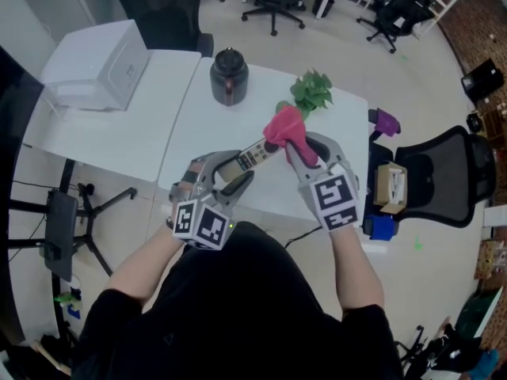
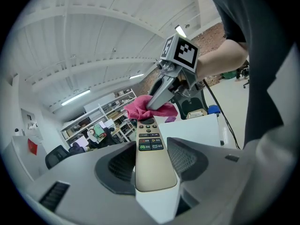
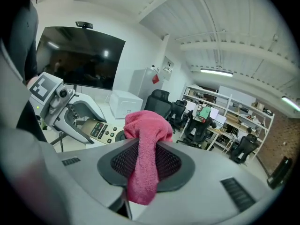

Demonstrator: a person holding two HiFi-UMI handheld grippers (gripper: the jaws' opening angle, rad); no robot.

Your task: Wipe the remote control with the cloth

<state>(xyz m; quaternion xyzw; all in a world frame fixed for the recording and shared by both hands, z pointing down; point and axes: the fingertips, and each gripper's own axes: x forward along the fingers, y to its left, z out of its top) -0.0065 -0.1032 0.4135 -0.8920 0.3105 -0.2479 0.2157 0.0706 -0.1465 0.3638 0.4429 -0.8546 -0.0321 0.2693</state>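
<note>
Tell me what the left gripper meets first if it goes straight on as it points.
The remote control clamped in the left gripper leads, and its far end would press into the pink cloth held by the right gripper; they look nearly touching.

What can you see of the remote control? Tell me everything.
The remote control is a slim beige bar that looks like plastic, with dark and coloured buttons facing up. The left hand-held gripper clamps its near end, holding it above the white table. The pink cloth, gripped by the right hand-held gripper, rests on its far end.
</note>
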